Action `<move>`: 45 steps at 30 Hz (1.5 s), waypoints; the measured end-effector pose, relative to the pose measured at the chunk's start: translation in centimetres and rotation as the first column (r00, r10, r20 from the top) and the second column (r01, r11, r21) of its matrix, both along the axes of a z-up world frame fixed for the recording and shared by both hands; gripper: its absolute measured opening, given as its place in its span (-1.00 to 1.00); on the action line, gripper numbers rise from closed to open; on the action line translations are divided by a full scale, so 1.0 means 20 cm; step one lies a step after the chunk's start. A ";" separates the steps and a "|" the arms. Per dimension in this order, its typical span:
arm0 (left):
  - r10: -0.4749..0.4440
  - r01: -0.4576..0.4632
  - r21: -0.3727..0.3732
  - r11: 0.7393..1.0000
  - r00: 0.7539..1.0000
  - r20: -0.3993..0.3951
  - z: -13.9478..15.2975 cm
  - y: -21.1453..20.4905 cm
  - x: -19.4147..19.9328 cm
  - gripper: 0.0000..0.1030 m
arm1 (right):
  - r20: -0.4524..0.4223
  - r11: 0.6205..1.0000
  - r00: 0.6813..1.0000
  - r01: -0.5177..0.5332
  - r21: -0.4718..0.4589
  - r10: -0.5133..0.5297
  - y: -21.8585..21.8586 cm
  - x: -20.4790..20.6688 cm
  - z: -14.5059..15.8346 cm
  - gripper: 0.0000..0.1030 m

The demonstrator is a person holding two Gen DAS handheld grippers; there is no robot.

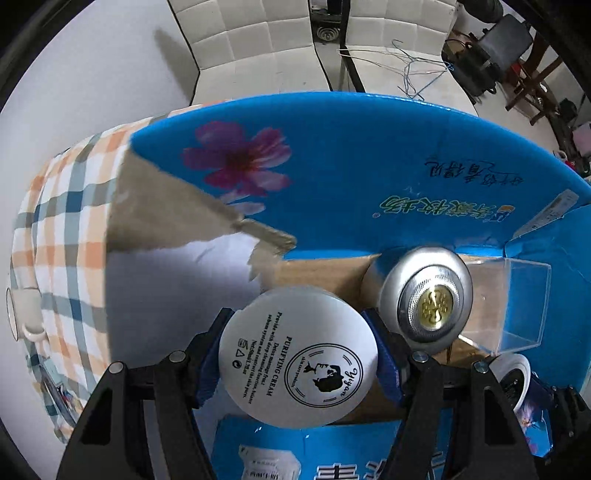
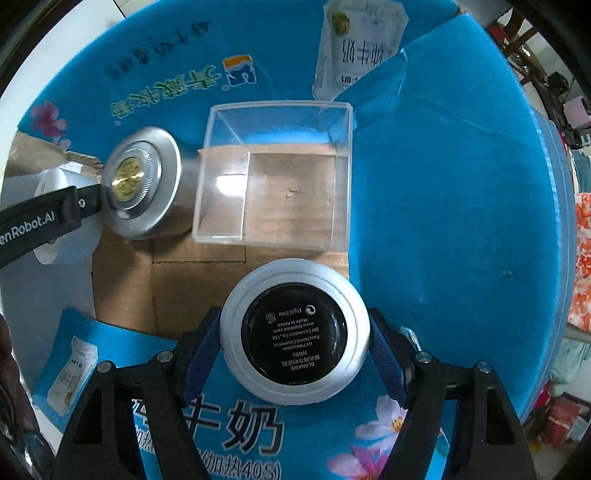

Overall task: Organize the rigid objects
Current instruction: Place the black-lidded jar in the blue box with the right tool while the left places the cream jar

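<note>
My left gripper is shut on a white round cream jar, whose printed underside faces the camera. It hangs over the brown floor of a blue cardboard box. A silver jar with a gold centre and a clear plastic box stand on that floor. My right gripper is shut on a silver compact with a black base, held above the same blue box, in front of the clear box. The silver jar lies to its left, beside one of the left gripper's fingers.
The box's torn cardboard flap sticks up on the left. A checked tablecloth with a white mug lies outside the box. White chairs stand behind the table. A printed flap rises at the far side.
</note>
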State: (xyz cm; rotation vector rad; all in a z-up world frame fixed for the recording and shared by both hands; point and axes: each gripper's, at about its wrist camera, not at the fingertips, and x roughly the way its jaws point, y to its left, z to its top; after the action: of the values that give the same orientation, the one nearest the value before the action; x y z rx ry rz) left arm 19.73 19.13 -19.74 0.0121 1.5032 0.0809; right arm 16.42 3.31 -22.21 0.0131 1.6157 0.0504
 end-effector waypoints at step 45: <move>0.052 -0.039 -0.105 0.994 0.991 0.127 0.64 -0.07 -0.48 1.00 | 0.204 0.990 0.975 -0.105 0.095 0.084 -0.14 -0.36 0.73 0.80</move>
State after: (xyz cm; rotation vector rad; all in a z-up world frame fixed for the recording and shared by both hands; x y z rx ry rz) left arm 10.05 17.79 -7.03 -0.1085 1.3763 0.0400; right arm 9.18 0.47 -7.55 0.0126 1.4105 0.2047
